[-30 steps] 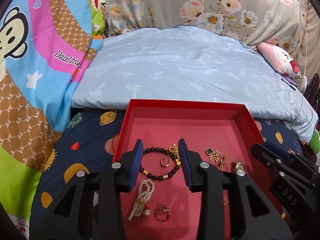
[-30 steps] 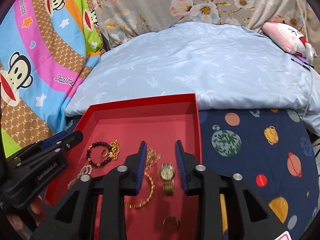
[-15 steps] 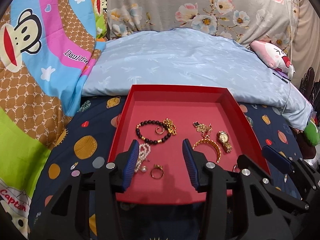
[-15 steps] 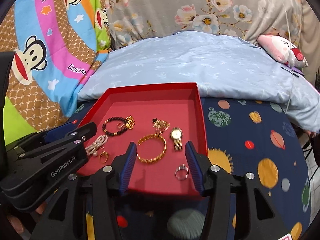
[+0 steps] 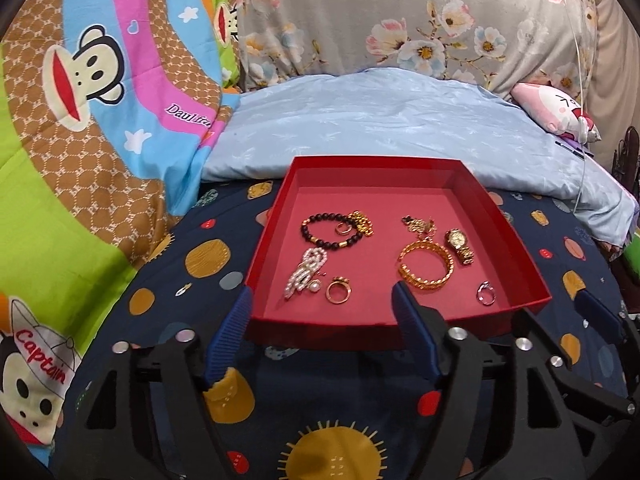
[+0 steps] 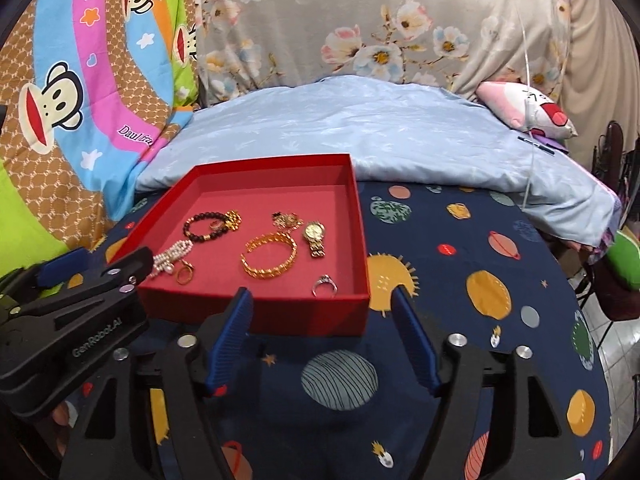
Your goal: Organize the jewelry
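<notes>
Both grippers spread wide before a red tray of jewelry on a bed.

Nearest, the left gripper [image 5: 320,312] and right gripper [image 6: 322,314] stand wide apart, empty, over the planet-print sheet [image 6: 460,280]. The red tray [image 5: 520,248] holds a silver ring [image 5: 485,293], gold bangle [image 5: 426,266], watch [image 5: 460,245], pearl piece [image 5: 306,268] and bead bracelet [image 5: 332,232]; a tangled gold item [image 5: 418,224] is hard to make out. Beyond lie a blue quilt [image 5: 380,120] and floral fabric [image 6: 360,20].
</notes>
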### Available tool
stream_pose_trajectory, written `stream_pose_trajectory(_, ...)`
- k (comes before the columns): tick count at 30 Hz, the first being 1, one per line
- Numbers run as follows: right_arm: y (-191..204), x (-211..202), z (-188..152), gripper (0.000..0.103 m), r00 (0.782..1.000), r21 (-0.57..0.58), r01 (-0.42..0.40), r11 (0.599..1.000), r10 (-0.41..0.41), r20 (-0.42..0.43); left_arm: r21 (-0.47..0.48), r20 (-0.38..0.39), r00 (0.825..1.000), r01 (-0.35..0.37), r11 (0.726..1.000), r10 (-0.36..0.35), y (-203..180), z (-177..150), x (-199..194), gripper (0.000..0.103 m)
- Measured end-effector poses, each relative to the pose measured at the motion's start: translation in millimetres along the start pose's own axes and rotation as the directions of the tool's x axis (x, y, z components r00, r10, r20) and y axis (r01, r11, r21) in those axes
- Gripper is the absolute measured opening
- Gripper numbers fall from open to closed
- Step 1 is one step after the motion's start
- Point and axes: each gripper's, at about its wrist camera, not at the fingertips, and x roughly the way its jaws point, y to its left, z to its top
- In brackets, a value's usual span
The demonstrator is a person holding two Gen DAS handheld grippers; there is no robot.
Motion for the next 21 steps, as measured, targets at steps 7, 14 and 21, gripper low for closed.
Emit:
stream_pose_trajectory(7,-3.6,6.9,-17.0,0.076,0.999,0.011,0.007,1.000,-0.006,-0.040,0.023,0.016,0.999,-0.045,0.999,0.045,2.4,-22.3,1.5,0.082)
stream_pose_trajectory(14,-2.2,11.7,-18.8,0.078,0.998,0.010,0.030,1.000,-0.029,-0.064,-0.020,-0.028,1.000,-0.001,1.000,0.001,8.8,-33.5,14.8,0.085)
stream_pose_trajectory(21,-2.6,9.5,-19.4,0.085,0.998,0.010,0.024,1.000,-0.024,-0.053,-0.050,-0.011,1.000,0.000,0.999,-0.001,12.6,-35.8,11.4,0.085)
